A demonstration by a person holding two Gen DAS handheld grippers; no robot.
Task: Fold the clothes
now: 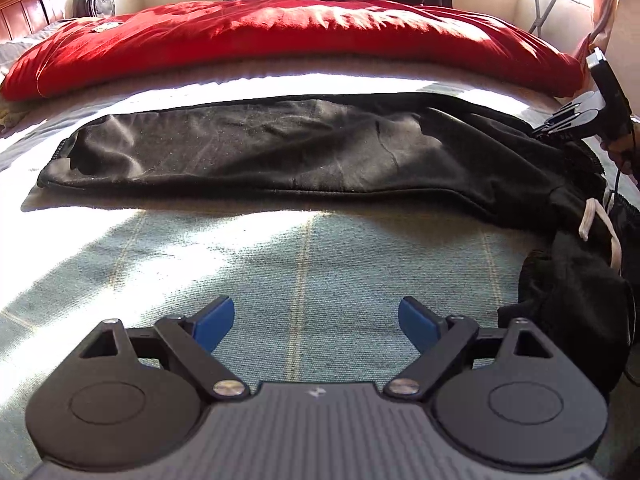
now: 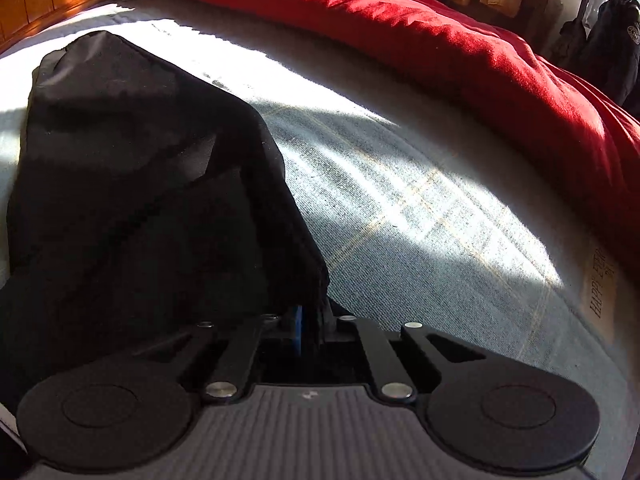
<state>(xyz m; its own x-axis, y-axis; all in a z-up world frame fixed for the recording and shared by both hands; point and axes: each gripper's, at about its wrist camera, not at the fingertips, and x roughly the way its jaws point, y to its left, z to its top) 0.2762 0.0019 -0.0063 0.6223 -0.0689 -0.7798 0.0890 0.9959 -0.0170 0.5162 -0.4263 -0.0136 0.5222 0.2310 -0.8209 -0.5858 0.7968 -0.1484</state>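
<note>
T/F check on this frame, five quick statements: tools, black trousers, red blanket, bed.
1. The left tool is open with nothing between its fingers. True.
2. The right tool is open and clear of the cloth. False: it is shut on the black trousers, with dark fabric bunched at its fingertips.
3. The trousers lie stretched across the bed, in front of the red blanket. True.
4. The left tool is gripping the red blanket. False: the blanket lies far beyond it, untouched.
5. A pale drawstring shows at the trousers' bunched end, near the right tool. True.
</note>
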